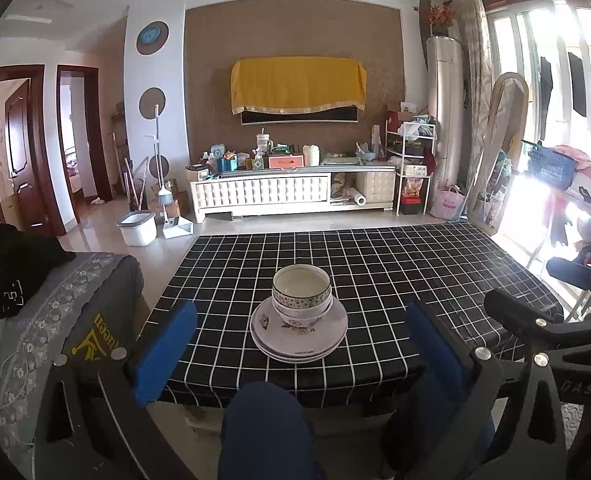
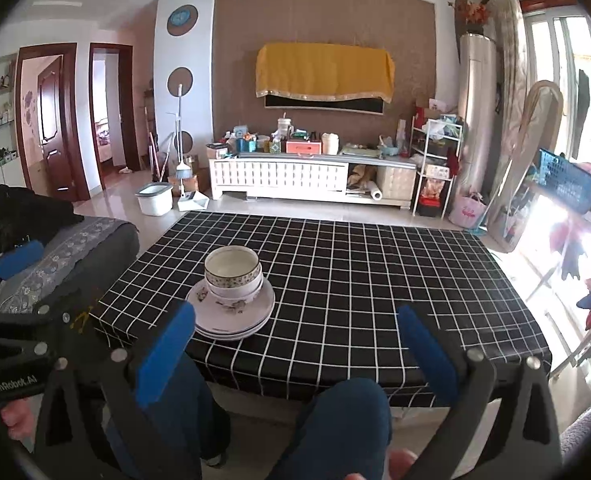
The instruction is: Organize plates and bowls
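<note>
A stack of bowls (image 1: 301, 292) sits nested on a stack of white floral plates (image 1: 299, 338) near the front edge of the table with the black checked cloth (image 1: 395, 272). My left gripper (image 1: 301, 350) is open and empty, held back from the stack near the table's front edge. In the right wrist view the bowls (image 2: 233, 276) and plates (image 2: 231, 312) lie ahead to the left. My right gripper (image 2: 295, 354) is open and empty, back over the table's front edge. The right gripper also shows at the right of the left wrist view (image 1: 535, 316).
A grey armchair (image 1: 55, 320) with a black garment stands left of the table. My knees (image 2: 335, 420) are below the table's front edge. A white TV cabinet (image 1: 291, 188), a bucket (image 1: 137, 228) and a shelf rack stand beyond. A bright window is on the right.
</note>
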{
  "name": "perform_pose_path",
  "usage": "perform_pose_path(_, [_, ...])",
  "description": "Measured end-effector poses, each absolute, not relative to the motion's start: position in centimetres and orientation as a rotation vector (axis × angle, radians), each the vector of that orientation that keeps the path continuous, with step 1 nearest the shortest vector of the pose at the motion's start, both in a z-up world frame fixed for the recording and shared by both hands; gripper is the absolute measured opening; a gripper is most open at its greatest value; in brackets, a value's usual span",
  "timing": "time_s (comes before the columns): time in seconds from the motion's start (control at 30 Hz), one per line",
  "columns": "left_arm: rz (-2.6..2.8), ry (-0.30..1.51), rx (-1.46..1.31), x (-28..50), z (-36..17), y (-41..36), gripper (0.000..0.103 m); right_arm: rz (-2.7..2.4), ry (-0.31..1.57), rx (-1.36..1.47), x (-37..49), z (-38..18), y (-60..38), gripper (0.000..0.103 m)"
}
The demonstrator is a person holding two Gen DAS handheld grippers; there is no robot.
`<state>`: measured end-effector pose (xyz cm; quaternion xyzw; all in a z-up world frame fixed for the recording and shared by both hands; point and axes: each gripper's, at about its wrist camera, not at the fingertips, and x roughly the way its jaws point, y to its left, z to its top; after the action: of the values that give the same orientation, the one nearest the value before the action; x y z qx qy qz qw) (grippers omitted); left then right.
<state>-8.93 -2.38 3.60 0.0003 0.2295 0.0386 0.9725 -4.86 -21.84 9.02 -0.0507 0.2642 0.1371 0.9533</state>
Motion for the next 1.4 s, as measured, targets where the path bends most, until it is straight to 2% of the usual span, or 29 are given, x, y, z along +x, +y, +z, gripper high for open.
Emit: perform_pose_path(1.4, [0.057,0.484,-0.022,-9.8,3.1,-1.6,0.103,0.266,0.523,-0.117,-6.0,8.9,-21.6,0.103])
